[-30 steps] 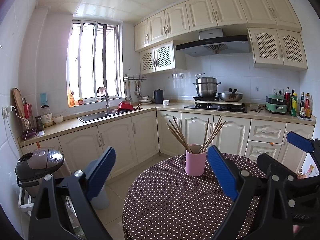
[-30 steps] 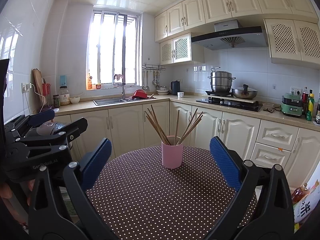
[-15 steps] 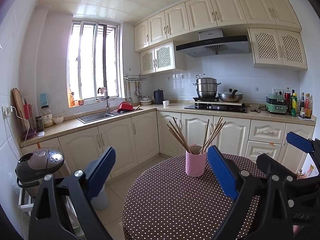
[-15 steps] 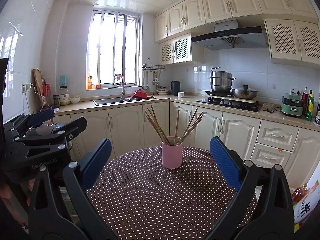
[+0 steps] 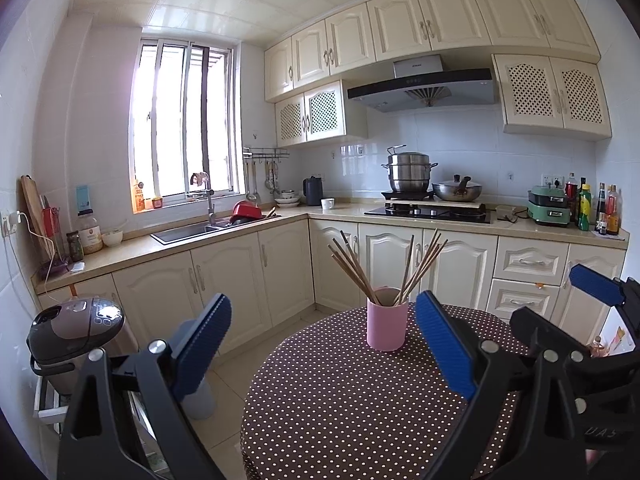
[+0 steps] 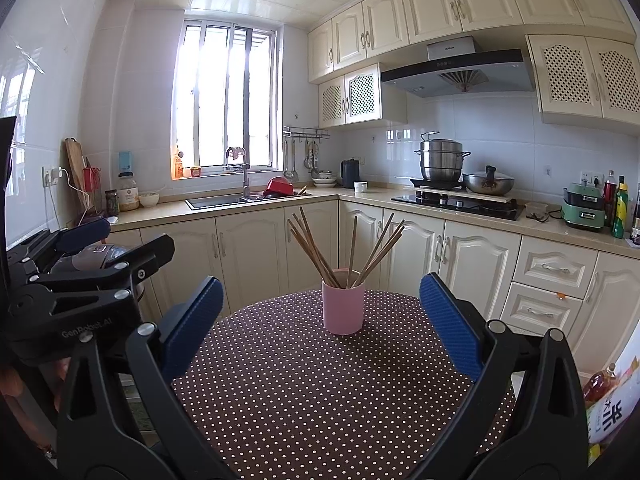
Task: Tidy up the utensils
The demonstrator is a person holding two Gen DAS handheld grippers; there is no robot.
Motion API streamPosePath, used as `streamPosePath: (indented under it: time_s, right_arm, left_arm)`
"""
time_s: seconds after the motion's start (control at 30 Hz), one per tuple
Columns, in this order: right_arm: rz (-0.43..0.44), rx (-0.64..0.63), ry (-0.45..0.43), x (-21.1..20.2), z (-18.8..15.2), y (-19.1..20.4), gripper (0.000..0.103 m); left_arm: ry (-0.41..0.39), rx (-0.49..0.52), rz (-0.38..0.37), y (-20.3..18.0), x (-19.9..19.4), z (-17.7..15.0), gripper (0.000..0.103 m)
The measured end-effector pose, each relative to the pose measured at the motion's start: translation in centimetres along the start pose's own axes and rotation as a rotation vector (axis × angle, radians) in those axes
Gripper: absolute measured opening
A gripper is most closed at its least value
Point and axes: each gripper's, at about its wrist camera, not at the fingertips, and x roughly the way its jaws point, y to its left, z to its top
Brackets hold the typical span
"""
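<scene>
A pink cup (image 6: 343, 307) is standing upright on a round table draped in a brown polka-dot cloth (image 6: 320, 392), carrying a fan of wooden chopsticks (image 6: 348, 246) that are leaning outward in several directions from its mouth. The right gripper (image 6: 320, 328) is hovering above the near side of the table with its blue-padded jaws spread wide and nothing between them, the cup sitting at twelve o'clock in its view, well apart from both pads. The left gripper (image 5: 324, 344) is likewise hanging open and empty off the table's left edge, the cup showing at about one o'clock from its camera, closer to its right pad (image 5: 444, 344) than to its left. Each tool is appearing in the other's view: the left at nine o'clock from the right camera, the right at three o'clock from the left camera. Beyond the table, cream cabinets (image 6: 248, 248), a sink (image 6: 218, 201) under the window and a steel pot (image 6: 440, 160) on the hob are filling the kitchen background
</scene>
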Motion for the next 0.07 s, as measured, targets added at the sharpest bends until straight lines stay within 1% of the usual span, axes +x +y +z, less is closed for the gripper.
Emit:
streamPosePath:
  time_s: [0.07]
  right_arm:
    - [0.0, 0.001, 0.001, 0.02, -0.03, 0.02, 0.097]
  left_arm:
    - [0.0, 0.009, 0.005, -0.2, 0.03, -0.11, 0.092]
